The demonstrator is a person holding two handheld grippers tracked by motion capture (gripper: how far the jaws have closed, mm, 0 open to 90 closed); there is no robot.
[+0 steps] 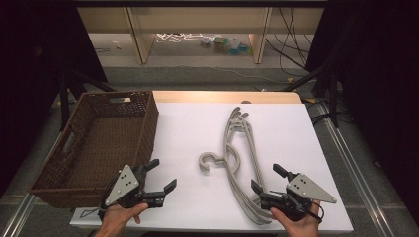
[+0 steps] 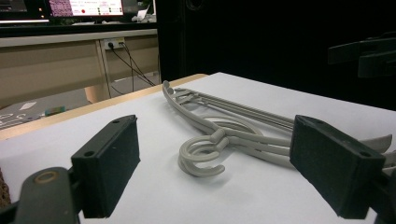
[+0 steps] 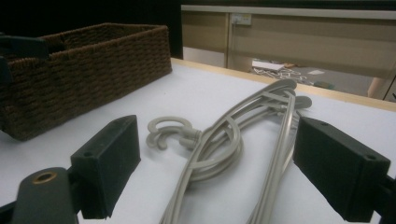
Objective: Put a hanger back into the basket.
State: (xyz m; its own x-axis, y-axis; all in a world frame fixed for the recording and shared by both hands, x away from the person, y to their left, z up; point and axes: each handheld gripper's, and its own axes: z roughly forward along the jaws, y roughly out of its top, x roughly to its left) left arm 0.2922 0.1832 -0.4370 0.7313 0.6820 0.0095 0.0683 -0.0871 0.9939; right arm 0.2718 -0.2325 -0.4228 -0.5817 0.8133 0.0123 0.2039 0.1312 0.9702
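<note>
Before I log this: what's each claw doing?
Left claw: open, holding nothing.
Right claw: open, empty, beside the hangers.

A brown woven basket [image 1: 94, 143] sits on the left of the white table [image 1: 188, 123]. Black cables [image 1: 291, 44] lie on the floor behind.

Beside the basket [image 1: 101, 143], the stacked hangers [image 1: 240, 163] blur together, count unclear; their near ends slip under the right gripper [image 1: 267, 180].
</note>
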